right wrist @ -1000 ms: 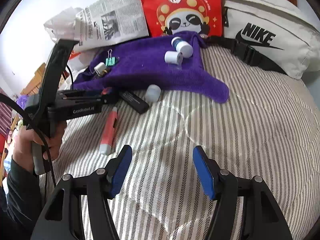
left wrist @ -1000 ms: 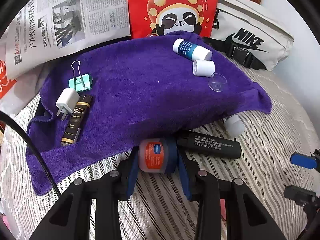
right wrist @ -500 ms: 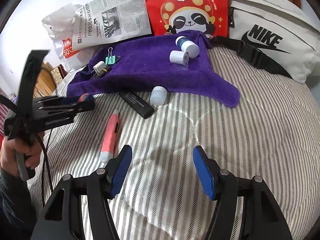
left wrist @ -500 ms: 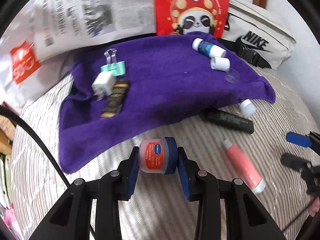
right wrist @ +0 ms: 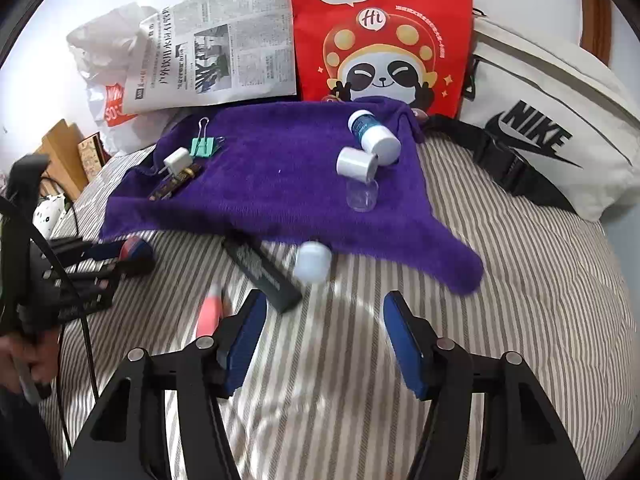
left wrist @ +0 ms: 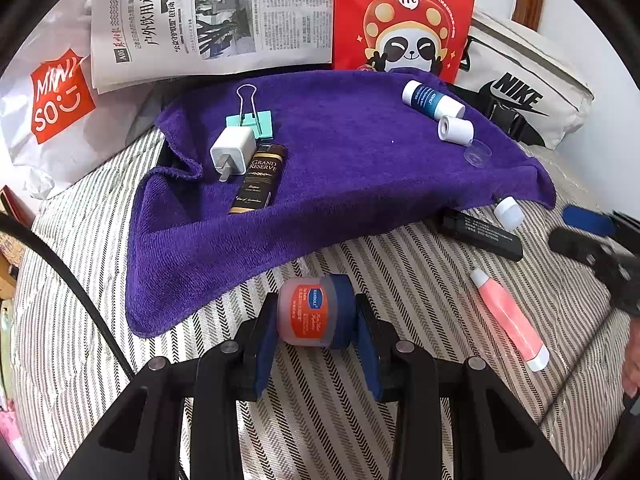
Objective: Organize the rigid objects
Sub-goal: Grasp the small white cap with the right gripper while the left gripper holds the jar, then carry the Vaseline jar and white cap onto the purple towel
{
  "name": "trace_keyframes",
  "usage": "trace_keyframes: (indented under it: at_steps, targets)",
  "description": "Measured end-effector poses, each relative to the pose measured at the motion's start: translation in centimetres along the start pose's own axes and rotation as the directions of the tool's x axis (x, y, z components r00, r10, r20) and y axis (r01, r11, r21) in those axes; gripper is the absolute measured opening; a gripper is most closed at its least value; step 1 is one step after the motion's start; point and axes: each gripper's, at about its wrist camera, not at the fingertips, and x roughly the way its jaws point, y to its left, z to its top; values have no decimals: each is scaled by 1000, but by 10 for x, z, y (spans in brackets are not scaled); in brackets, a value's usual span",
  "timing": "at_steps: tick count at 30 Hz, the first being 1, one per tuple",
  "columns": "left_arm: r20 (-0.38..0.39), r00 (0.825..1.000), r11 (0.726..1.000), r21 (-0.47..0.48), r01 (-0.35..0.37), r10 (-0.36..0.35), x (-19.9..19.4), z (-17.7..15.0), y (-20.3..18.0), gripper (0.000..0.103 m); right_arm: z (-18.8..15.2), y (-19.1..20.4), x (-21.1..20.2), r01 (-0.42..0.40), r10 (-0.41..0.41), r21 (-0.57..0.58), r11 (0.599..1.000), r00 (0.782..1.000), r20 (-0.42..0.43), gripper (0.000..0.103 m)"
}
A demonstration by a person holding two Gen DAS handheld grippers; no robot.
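My left gripper (left wrist: 316, 328) is shut on a small round jar (left wrist: 310, 312) with an orange label and blue lid, held above the striped bed near the purple towel (left wrist: 340, 184). On the towel lie a white charger (left wrist: 233, 151), a green binder clip (left wrist: 250, 120), a dark tube (left wrist: 258, 180), a blue-white bottle (left wrist: 432, 100), a white cap (left wrist: 455, 130) and a clear lid (left wrist: 477, 153). My right gripper (right wrist: 324, 344) is open and empty over the bed, near a white bottle (right wrist: 313, 262), a black bar (right wrist: 262, 274) and a pink tube (right wrist: 210, 314).
A red panda bag (right wrist: 380, 32), a newspaper (right wrist: 216, 52) and a white Nike bag (right wrist: 552, 132) stand behind the towel. A white Miniso bag (left wrist: 48, 108) lies at the left. The striped bedspread (right wrist: 520, 280) slopes off at the right.
My left gripper has drawn back from the towel's edge with the jar, then moved a little toward it again. My right gripper has moved forward toward the white bottle and black bar.
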Motion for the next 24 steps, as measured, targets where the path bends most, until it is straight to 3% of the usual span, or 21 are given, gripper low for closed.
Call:
trace_keyframes:
  at_steps: [5,11,15,17,20,24]
  targets:
    - [4,1000,1000,-4,4,-4,0,0,1,35,12,2,22,25,-25,3,1000,999,-27,42]
    - [2,1000,1000,2,-1,1,0,0,0,35,14,6,39,37,-37,-5,999,998,-42,41]
    - [0,1000,1000,12,-14,14,1,0,-2,35,11,4,48,23,-24,-11,1000,998,-57,26]
    - [0,1000,1000,12,-7,7,0,0,-1,35,9,1,46,15,-16,-15,1000,998,-56,24]
    - [-2,1000,1000,2,10,-10,0,0,2,35,4,-3,35,72,-74,-40,997,996,-49,24]
    - [-3,1000,1000,0,12,-12,0,0,2,35,2,-8,32,58,-61,-44,997,996,-59,24]
